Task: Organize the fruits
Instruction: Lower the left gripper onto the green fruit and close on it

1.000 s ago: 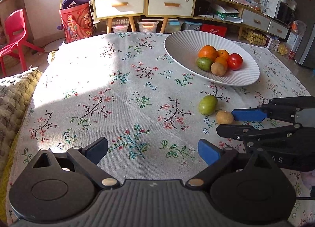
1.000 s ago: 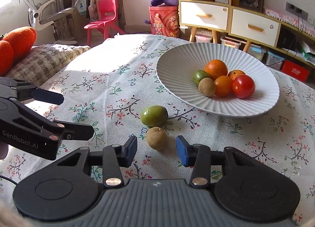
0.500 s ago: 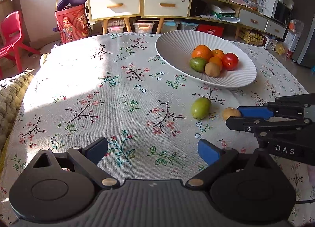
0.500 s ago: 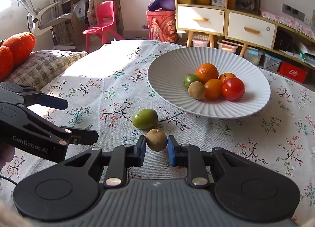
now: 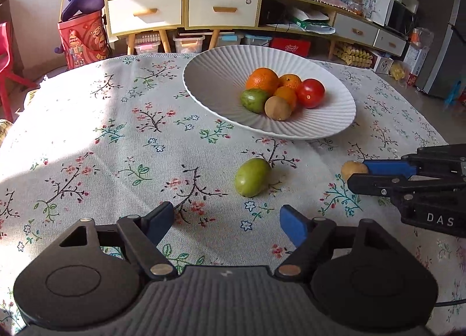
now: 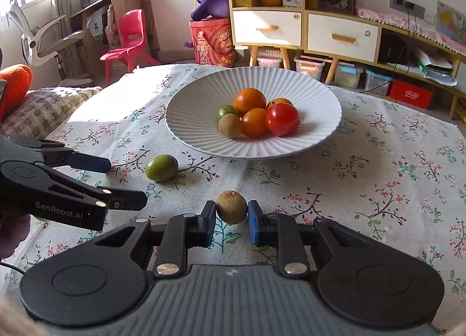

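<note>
A white ribbed plate (image 5: 335, 129) (image 6: 189, 138) on the flowered cloth holds oranges, a red tomato (image 6: 282, 119), a green fruit and a brown fruit. A loose green fruit (image 5: 252, 177) (image 6: 161, 167) lies on the cloth in front of the plate. My left gripper (image 5: 225, 216) (image 6: 125, 181) sits just short of it; its jaws are closing with nothing between them. My right gripper (image 6: 231, 210) (image 5: 356, 174) is shut on a small brown fruit (image 6: 231, 208) (image 5: 349, 168), off to the right of the green one. I cannot tell whether that fruit still touches the cloth.
A knitted cushion (image 6: 43, 106) and an orange plush (image 6: 14, 85) lie at the table's left edge. Beyond the far edge stand a drawer cabinet (image 5: 180, 10), a red toy bucket (image 5: 83, 39) and a red chair (image 6: 128, 42). A hand (image 6: 11, 234) holds the left gripper.
The right gripper's jaws closed on the brown fruit and carried it right, away from the green fruit. The left gripper came forward toward the green fruit and its jaws narrowed.
</note>
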